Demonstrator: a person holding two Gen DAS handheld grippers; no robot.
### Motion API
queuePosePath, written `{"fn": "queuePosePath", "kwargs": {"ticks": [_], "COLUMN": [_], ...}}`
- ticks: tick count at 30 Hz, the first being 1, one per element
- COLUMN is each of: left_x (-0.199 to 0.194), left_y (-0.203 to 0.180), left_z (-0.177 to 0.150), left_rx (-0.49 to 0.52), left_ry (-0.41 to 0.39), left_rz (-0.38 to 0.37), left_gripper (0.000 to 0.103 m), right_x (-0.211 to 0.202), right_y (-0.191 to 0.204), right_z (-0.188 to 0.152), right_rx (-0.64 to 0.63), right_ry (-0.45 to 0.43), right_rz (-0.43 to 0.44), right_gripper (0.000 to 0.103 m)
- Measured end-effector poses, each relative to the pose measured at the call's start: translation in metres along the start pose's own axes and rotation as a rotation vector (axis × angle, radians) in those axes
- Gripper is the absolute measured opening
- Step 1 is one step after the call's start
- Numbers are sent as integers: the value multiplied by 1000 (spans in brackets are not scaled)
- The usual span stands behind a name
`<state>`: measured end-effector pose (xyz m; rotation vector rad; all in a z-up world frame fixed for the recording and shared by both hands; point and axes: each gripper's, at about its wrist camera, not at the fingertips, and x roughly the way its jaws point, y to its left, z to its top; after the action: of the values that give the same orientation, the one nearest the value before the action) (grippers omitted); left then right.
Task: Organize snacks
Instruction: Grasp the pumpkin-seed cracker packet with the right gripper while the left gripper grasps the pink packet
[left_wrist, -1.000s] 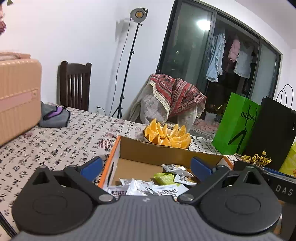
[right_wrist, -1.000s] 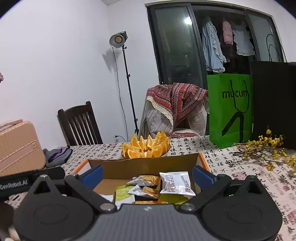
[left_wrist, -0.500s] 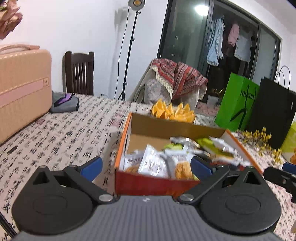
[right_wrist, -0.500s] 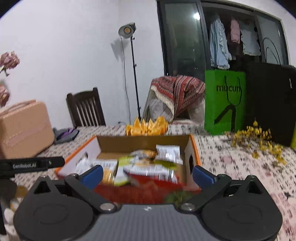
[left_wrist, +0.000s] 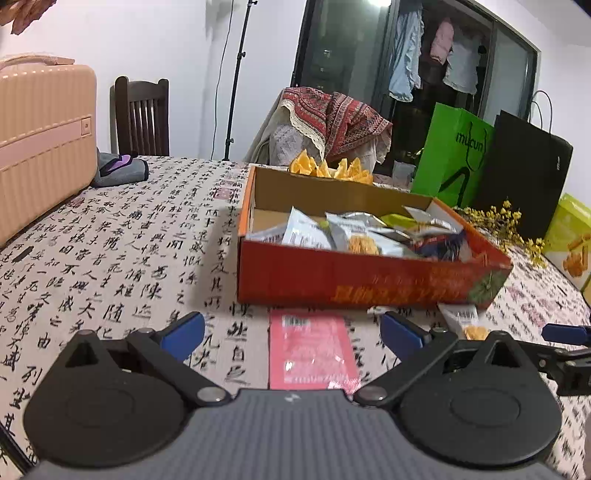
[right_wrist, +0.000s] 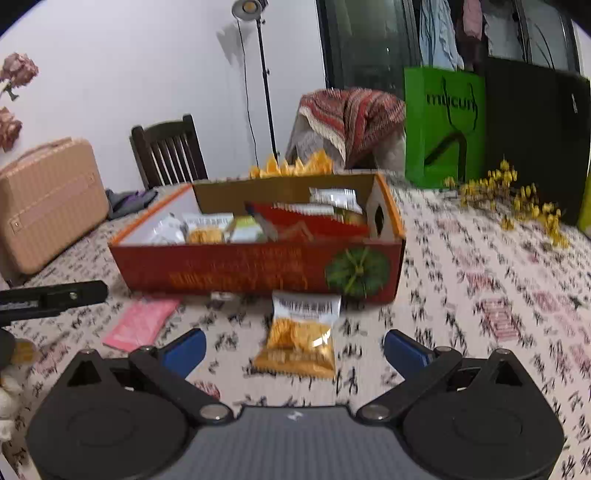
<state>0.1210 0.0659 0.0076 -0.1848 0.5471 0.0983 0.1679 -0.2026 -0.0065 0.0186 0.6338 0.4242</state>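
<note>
A red cardboard box (left_wrist: 369, 280) (right_wrist: 255, 271) holding several snack packets stands on the calligraphy-print tablecloth. In front of it lie a flat pink packet (left_wrist: 312, 349) (right_wrist: 142, 323) and a white-and-orange snack bag (right_wrist: 301, 336) (left_wrist: 463, 321). My left gripper (left_wrist: 291, 332) is open just above the pink packet, which lies between its blue fingertips. In the right wrist view my right gripper (right_wrist: 293, 345) is open too, with the orange snack bag between its fingers. Neither holds anything.
A pink suitcase (left_wrist: 40, 136) and a grey pouch (left_wrist: 120, 170) sit at the left. Orange slices (left_wrist: 330, 170) stand behind the box. A green bag (left_wrist: 452, 155), a black bag (left_wrist: 524, 166) and yellow flowers (left_wrist: 506, 221) fill the right side.
Both grippers have pulled back from over the box and come down low in front of it. The pink packet and the orange snack bag on the table have come into view.
</note>
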Motion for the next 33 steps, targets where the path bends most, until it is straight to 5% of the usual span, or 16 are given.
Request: {"fn": "queuePosePath", "kwargs": {"ticks": [14, 22, 33], "left_x": [15, 16, 19], "left_y": [26, 27, 7], "left_z": [-15, -16, -8], "left_rx": [-76, -87, -24], "left_ry": [-24, -19, 59], "left_rz": [-29, -52, -5], "left_gripper": [103, 103, 103], "right_x": [40, 66, 44], "right_y": [6, 2, -1], "right_z": [9, 11, 1], "right_rx": [6, 23, 32], "right_ry": [74, 95, -32], "right_rz": [-35, -72, -33], "right_gripper": [93, 46, 44]}}
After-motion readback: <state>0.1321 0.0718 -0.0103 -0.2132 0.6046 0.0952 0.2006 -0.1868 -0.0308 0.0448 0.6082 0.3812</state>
